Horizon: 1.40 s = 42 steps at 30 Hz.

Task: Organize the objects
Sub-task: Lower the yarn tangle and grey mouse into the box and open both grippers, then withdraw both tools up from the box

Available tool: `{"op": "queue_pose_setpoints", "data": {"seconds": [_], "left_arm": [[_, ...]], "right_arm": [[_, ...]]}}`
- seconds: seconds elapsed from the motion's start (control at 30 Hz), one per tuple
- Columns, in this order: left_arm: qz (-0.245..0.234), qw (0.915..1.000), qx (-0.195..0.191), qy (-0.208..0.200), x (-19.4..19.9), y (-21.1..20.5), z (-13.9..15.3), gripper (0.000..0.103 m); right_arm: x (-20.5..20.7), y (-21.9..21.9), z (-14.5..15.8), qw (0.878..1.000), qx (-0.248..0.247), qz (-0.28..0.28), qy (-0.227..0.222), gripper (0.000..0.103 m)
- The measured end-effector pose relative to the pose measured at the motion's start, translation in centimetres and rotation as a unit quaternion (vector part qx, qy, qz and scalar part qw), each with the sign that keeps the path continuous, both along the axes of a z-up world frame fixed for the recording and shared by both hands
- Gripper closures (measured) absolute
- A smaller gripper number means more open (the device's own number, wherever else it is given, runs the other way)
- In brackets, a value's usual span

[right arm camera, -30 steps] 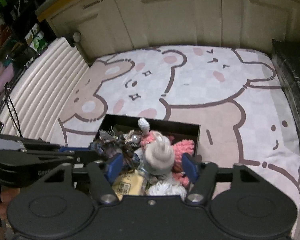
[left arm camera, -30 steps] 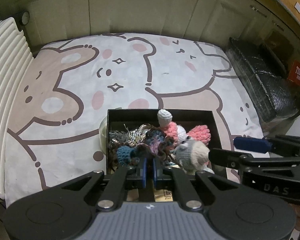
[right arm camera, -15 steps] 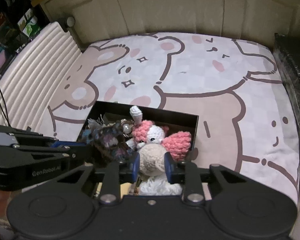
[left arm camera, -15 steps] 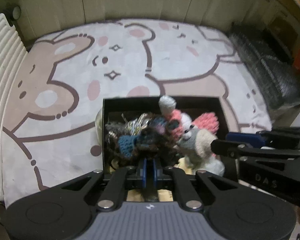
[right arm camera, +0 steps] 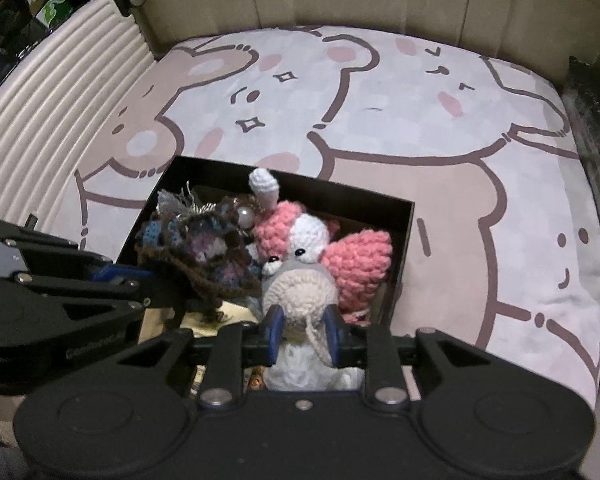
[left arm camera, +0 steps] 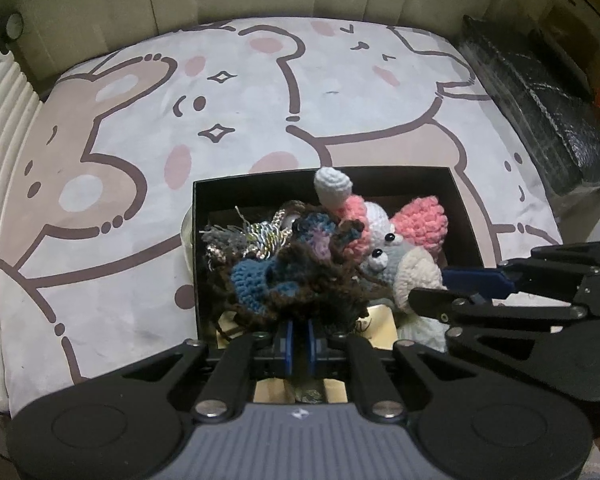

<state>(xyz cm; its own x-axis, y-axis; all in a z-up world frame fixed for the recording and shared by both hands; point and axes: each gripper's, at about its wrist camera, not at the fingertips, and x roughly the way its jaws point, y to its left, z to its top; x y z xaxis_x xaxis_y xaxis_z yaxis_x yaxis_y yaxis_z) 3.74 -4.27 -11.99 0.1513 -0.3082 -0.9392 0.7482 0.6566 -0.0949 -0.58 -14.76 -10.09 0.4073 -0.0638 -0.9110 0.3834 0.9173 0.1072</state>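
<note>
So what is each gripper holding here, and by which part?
Right gripper: crocheted animal toy, clamped across its cream snout. Left gripper: dark brown-and-blue crochet piece, pinched at its near edge.

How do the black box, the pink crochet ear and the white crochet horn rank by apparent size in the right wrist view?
1. black box
2. pink crochet ear
3. white crochet horn

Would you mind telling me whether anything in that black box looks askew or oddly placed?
Yes: the black box is overfilled. The crocheted toys stand heaped above its rim, the pink-and-white plush tilted, and a dark tangled yarn piece sprawls over the others.
</note>
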Motion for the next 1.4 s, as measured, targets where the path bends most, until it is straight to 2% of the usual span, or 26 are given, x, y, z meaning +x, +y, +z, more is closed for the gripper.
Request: {"op": "queue_pose_setpoints", "data": {"seconds": [0.3,0.53,0.67,0.93,1.03,1.1,1.4], "left_arm": [[0.002,1.0,-0.007,0.003,-0.5,0.5,0.6,0.093],[0.001,0.9995,-0.033,0.004,-1.4,1.3,2.2,0.093],[0.008,0.9989,-0.044,-0.009,-1.8,2.0,3.6,0.09],[0.016,0.9964,-0.062,-0.055,-2.8,3.6,6.9,0.072],[0.022,0.9941,-0.066,-0.084,-3.4,4.3,8.1,0.059],[0.027,0.9922,-0.064,-0.103,-3.8,4.9,8.7,0.046],[0.056,0.9851,-0.08,-0.142,-5.7,7.6,11.0,0.015]], "right_arm": [[-0.2,0.0,-0.1,1.0,0.007,0.0,0.008,0.078],[-1.2,0.0,2.0,1.0,0.012,-0.01,-0.024,0.076],[-1.9,0.1,3.8,0.999,0.008,-0.023,-0.049,0.073],[-4.2,0.4,7.7,0.995,-0.022,-0.045,-0.086,0.062],[-5.1,0.7,9.0,0.993,-0.028,-0.054,-0.099,0.054],[-5.8,1.1,9.7,0.992,-0.035,-0.058,-0.105,0.048],[-9.0,3.3,11.9,0.987,-0.075,-0.074,-0.117,0.026]]}}
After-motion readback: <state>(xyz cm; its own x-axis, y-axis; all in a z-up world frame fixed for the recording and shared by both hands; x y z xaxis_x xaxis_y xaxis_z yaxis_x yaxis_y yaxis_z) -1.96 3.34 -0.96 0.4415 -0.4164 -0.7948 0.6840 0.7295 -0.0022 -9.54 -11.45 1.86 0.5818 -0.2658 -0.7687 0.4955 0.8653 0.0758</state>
